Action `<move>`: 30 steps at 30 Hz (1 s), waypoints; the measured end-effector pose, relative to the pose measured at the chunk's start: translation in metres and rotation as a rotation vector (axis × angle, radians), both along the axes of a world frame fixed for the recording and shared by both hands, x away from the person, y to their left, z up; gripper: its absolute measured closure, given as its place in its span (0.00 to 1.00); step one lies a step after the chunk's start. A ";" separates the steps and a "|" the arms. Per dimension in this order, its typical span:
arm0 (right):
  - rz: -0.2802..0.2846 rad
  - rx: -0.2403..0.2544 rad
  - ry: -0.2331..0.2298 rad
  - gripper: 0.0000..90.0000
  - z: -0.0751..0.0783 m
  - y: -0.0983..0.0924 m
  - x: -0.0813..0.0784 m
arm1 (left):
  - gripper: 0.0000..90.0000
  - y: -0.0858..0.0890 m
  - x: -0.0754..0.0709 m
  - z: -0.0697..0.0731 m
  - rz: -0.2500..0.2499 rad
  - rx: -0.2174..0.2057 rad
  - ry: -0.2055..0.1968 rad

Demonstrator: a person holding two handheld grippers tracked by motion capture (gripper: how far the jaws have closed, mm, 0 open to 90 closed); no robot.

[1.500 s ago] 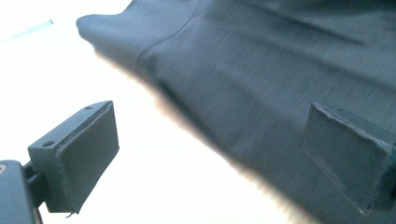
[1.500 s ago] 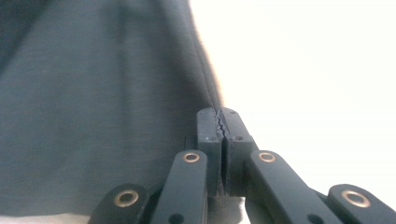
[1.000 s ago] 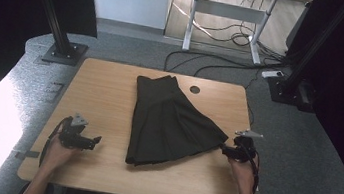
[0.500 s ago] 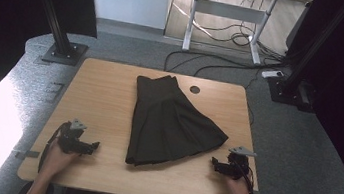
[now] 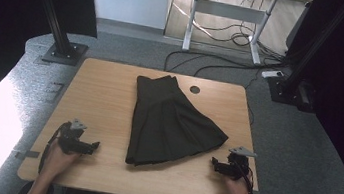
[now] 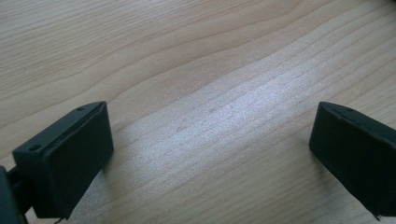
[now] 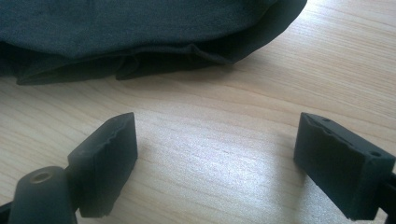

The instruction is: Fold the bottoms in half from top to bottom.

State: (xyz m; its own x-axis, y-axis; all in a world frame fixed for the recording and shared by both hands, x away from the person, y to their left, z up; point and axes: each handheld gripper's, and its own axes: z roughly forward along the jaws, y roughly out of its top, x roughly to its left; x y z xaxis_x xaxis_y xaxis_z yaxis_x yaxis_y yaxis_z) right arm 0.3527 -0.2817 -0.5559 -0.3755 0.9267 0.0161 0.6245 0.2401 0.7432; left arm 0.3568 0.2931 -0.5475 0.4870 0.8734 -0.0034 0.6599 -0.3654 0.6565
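skirt [image 5: 169,122] lies flat mid-table, hem toward the near edge. both grippers, left [image 5: 94,146] and right [image 5: 213,163], rest wide and empty at the near corners. looks like the pre-fold step; next, each needs to pinch a hem corner

grey carpet [image 5: 315,146], far desk [image 5: 231,14], floor cables [image 5: 215,57]

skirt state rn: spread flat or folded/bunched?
Spread flat: the dark pleated fabric skirt lies fanned out on the light wooden table, waistband far, hem near; neither gripper touches it.
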 end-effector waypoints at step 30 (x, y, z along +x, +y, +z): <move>0.088 -0.071 0.077 0.17 0.043 0.052 0.114 | 0.00 -0.001 -0.001 0.000 0.010 0.000 -0.001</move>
State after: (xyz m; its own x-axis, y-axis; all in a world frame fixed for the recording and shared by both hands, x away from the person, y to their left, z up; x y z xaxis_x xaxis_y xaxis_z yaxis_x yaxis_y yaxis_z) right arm 0.4667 -0.2300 -0.5127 -0.4557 0.8900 -0.0164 0.6533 0.3469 0.6730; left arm 0.3560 0.2926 -0.5475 0.4782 0.8783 -0.0028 0.6630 -0.3589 0.6570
